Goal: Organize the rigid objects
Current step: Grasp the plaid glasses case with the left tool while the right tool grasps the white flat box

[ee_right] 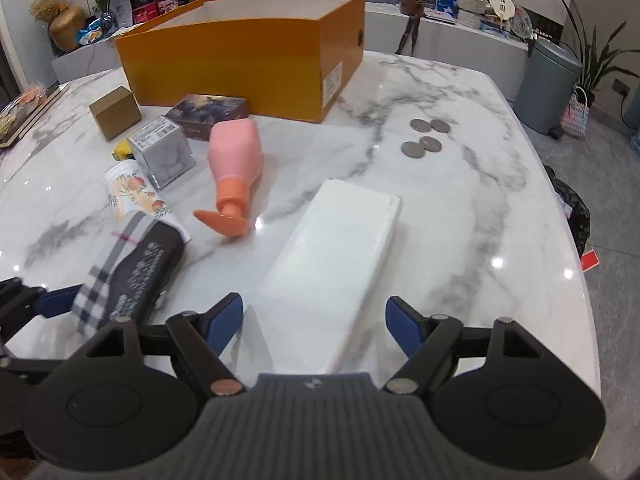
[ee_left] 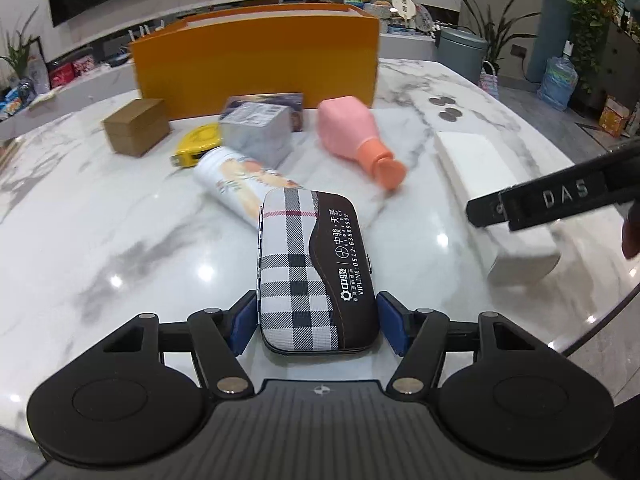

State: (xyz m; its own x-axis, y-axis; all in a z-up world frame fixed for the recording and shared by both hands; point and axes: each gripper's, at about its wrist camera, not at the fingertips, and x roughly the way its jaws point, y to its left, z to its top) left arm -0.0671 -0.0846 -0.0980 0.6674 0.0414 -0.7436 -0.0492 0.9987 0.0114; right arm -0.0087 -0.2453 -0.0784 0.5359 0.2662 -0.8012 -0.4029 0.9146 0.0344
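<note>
A: What does the left gripper have?

B: Its blue pads press both sides of the plaid case, near the table's front edge. From the right wrist view the case looks tilted; whether it rests on the table I cannot tell.

A: And the right gripper?

B: Its fingers stand wide, either side of the near end of the white box, with a gap to the right finger. Whether the left one touches, I cannot tell.

A: Beyond the case?

B: A printed can lies on its side just behind it. Farther back sit a grey cube, a yellow tape and a brown box towards the left edge.

A: The pink bottle?

B: Lying down mid-table, orange cap pointing to the front.

A: And at the back?

B: An open orange box, with a dark flat box just before it. Four coins lie towards the right edge.
</note>
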